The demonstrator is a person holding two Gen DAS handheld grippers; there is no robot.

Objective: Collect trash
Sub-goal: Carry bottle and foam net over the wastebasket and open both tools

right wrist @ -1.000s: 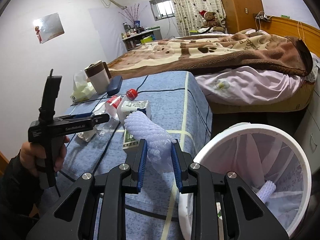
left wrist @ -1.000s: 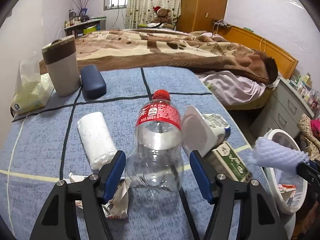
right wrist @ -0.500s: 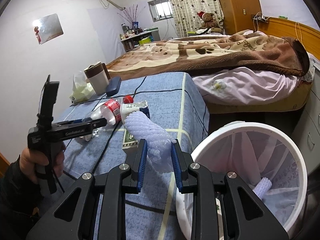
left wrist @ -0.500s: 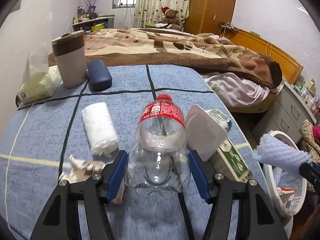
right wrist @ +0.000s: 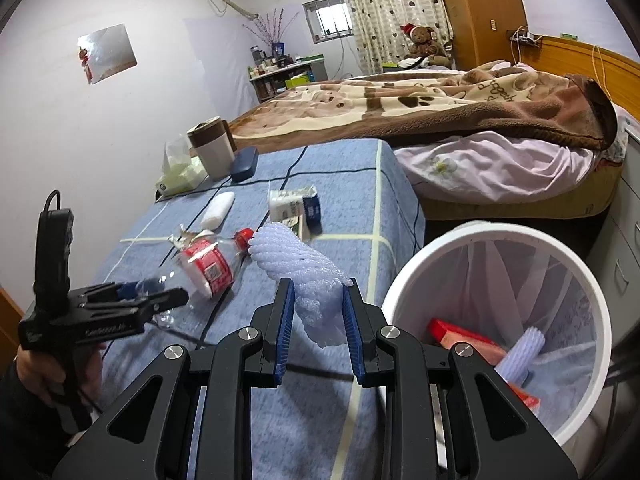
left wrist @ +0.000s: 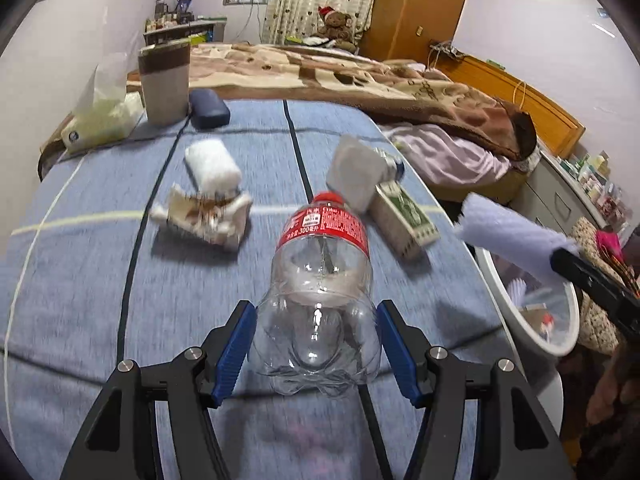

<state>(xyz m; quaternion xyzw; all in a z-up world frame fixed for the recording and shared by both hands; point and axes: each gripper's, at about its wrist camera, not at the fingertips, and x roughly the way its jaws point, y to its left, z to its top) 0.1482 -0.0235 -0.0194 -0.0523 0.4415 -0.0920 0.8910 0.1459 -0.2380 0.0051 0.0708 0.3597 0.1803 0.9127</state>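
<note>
My left gripper [left wrist: 316, 344] is shut on the base of an empty clear plastic bottle [left wrist: 320, 292] with a red label and cap, and holds it above the blue tablecloth [left wrist: 100, 280]. The bottle also shows in the right wrist view [right wrist: 208, 268]. My right gripper [right wrist: 319, 312] is shut on a pale purple foam net sleeve [right wrist: 304, 276], held beside the white trash bin [right wrist: 500, 232]. The sleeve shows at the right of the left wrist view [left wrist: 512, 236]. On the table lie a crumpled wrapper [left wrist: 204, 220], a white tissue roll [left wrist: 212, 162], a white carton [left wrist: 360, 176] and a green box [left wrist: 406, 218].
A brown-and-white cup [left wrist: 165, 84], a dark blue case [left wrist: 209, 108] and a tissue pack [left wrist: 100, 120] stand at the table's far end. The bin holds a red pack [right wrist: 472, 344] and another foam sleeve [right wrist: 522, 354]. A bed [right wrist: 440, 100] lies behind the table.
My left gripper has lifted the bottle off the table and drawn it back toward me. My right gripper with the foam sleeve has shifted slightly nearer the bin.
</note>
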